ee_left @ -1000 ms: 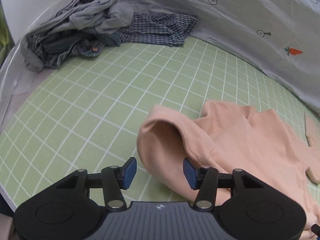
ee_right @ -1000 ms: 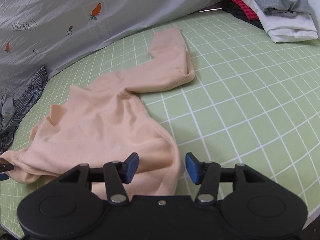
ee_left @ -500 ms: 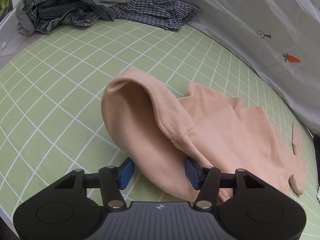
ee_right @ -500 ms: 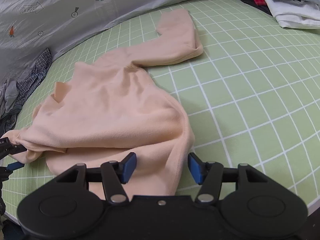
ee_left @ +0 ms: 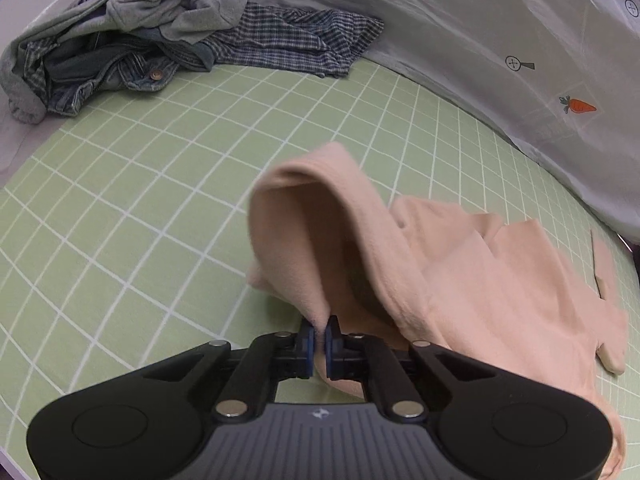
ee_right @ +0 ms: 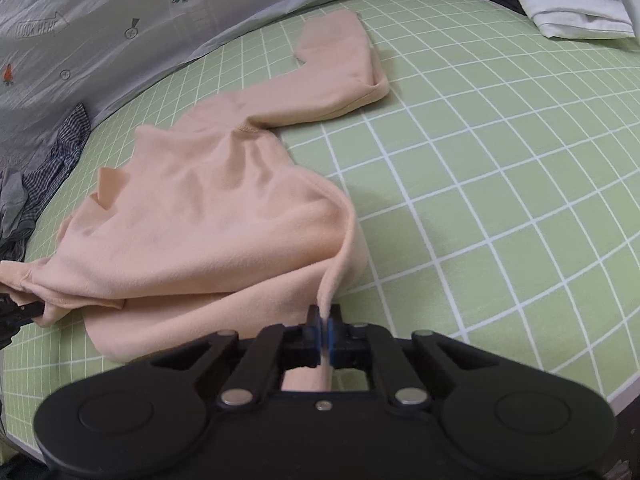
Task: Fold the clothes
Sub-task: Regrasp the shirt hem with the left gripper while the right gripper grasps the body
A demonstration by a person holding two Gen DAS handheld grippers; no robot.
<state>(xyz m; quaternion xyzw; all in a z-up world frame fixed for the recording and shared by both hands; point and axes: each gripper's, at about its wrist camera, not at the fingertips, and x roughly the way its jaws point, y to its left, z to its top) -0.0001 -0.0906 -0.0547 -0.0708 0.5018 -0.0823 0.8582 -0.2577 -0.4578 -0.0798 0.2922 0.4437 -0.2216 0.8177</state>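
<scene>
A peach long-sleeved top [ee_right: 208, 220] lies spread on the green grid mat [ee_right: 500, 184], one sleeve [ee_right: 344, 68] stretched toward the far wall. My right gripper [ee_right: 325, 330] is shut on the near hem at the top's right corner, lifting a ridge of cloth. My left gripper [ee_left: 319, 340] is shut on the hem of the peach top [ee_left: 460, 280] at its left corner, and the fabric arches up in a loose tunnel just beyond the blue pads. The left gripper's tip [ee_right: 16, 312] shows at the far left edge of the right wrist view.
A heap of grey, denim and checked clothes [ee_left: 140, 36] sits at the mat's far left. Folded white, grey and red garments [ee_right: 572, 4] are stacked at the far right. A grey sheet with carrot prints [ee_left: 520, 60] walls the back. The mat's near edge [ee_right: 624, 396] is close.
Both grippers went from open to shut, each pinching the top's near hem. The cloth has been drawn up into ridges at both corners.
</scene>
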